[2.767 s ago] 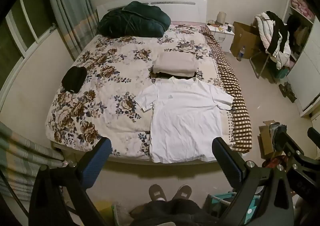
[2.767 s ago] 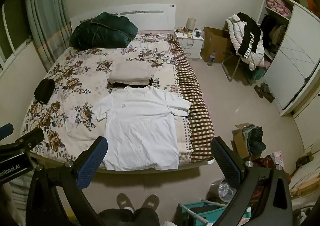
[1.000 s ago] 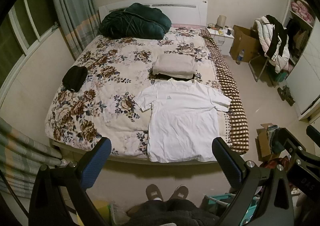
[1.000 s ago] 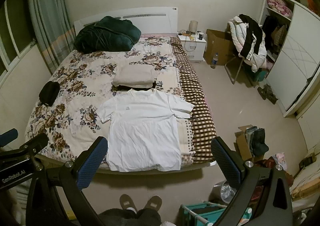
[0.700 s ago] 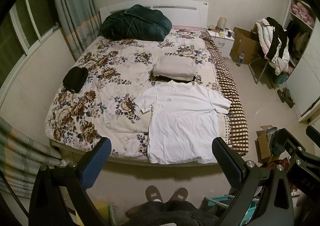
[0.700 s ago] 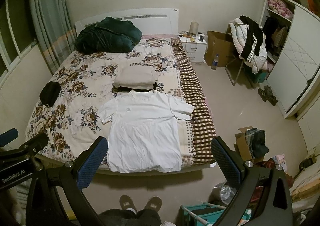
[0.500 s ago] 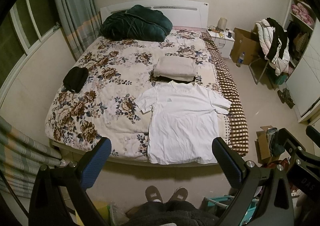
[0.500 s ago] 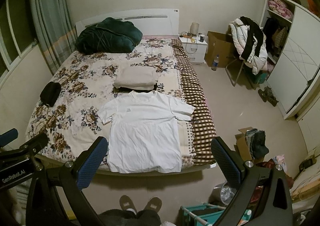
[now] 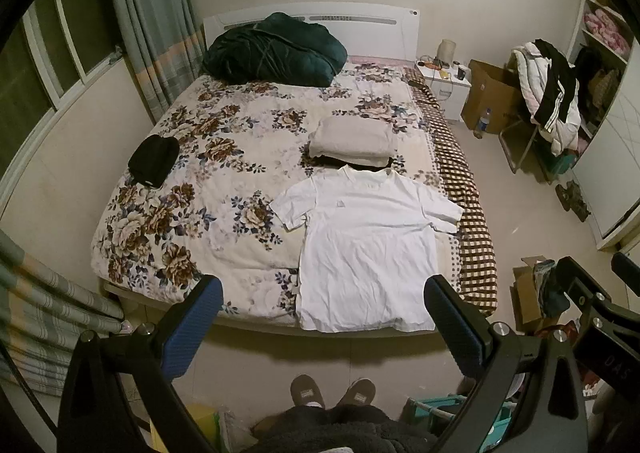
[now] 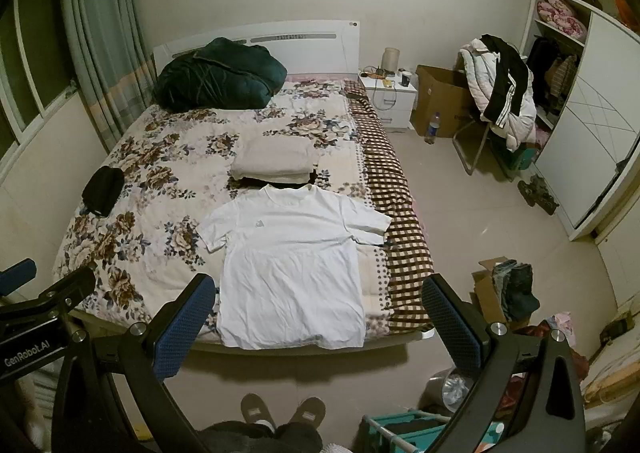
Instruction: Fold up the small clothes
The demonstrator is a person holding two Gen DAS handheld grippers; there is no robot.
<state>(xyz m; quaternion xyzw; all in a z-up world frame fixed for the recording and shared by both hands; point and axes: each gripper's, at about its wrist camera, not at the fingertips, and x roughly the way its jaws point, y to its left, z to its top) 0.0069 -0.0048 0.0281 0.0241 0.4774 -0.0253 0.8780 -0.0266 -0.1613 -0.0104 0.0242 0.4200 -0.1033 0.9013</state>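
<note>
A white T-shirt (image 9: 368,249) (image 10: 294,265) lies spread flat, front up, at the near right part of the floral bed (image 9: 192,189) (image 10: 152,189), its hem at the bed's foot edge. Just beyond its collar sits a folded beige stack (image 9: 354,141) (image 10: 276,159). My left gripper (image 9: 323,317) is open, held well back from the bed above the floor. Likewise open and empty, my right gripper (image 10: 318,319) hovers short of the foot edge. A small black garment (image 9: 154,160) (image 10: 103,185) rests near the bed's left side.
A dark green duvet (image 9: 276,49) is heaped at the headboard. The person's slippered feet (image 9: 332,393) stand on the floor before the bed. A chair draped with jackets (image 10: 500,89), cardboard boxes (image 10: 440,101), a nightstand (image 10: 388,93) and a wardrobe (image 10: 592,141) fill the right side.
Both grippers have drawn back slightly from the bed and risen; the shirt looks a little smaller and farther. Nothing on the bed has moved.
</note>
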